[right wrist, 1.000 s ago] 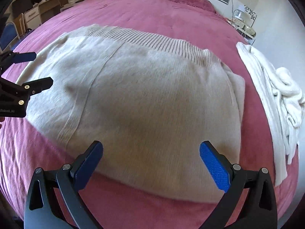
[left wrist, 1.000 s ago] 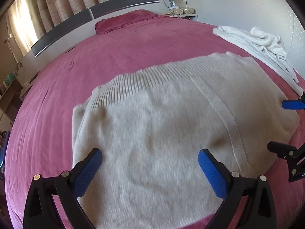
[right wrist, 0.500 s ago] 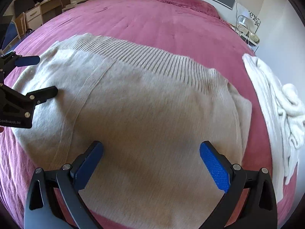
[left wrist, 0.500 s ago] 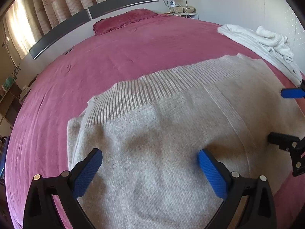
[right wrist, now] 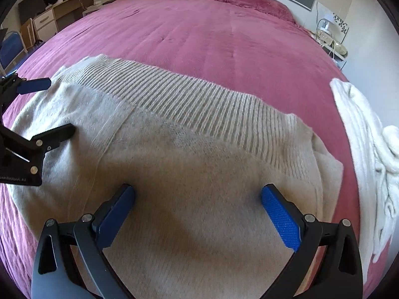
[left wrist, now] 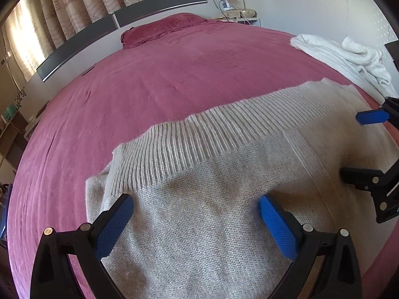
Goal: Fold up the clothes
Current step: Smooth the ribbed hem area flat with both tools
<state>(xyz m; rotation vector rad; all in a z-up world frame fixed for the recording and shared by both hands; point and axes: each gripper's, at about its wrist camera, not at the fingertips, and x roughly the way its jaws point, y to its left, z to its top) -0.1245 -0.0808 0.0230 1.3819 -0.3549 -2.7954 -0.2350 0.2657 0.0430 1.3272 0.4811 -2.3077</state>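
A beige knit sweater (left wrist: 212, 199) (right wrist: 199, 174) lies flat on the pink bed, its ribbed hem (left wrist: 199, 139) (right wrist: 187, 99) toward the headboard. My left gripper (left wrist: 197, 209) hovers open just above the sweater's left part, nothing between its blue pads. Over the right part, my right gripper (right wrist: 198, 200) is open too and holds nothing. Each gripper shows at the edge of the other's view: the right gripper (left wrist: 361, 144) at the right, the left gripper (right wrist: 47, 107) at the left, both with jaws apart.
A crumpled white garment (left wrist: 349, 54) (right wrist: 369, 149) lies on the bed's right side. A pink pillow (left wrist: 162, 27) rests by the grey headboard (left wrist: 159, 7). A nightstand with a lamp (left wrist: 232, 7) stands behind. A desk and a blue chair (right wrist: 10, 49) stand at the far left.
Both grippers have moved forward over the sweater toward its ribbed hem and dropped closer to the fabric. Both stayed open.
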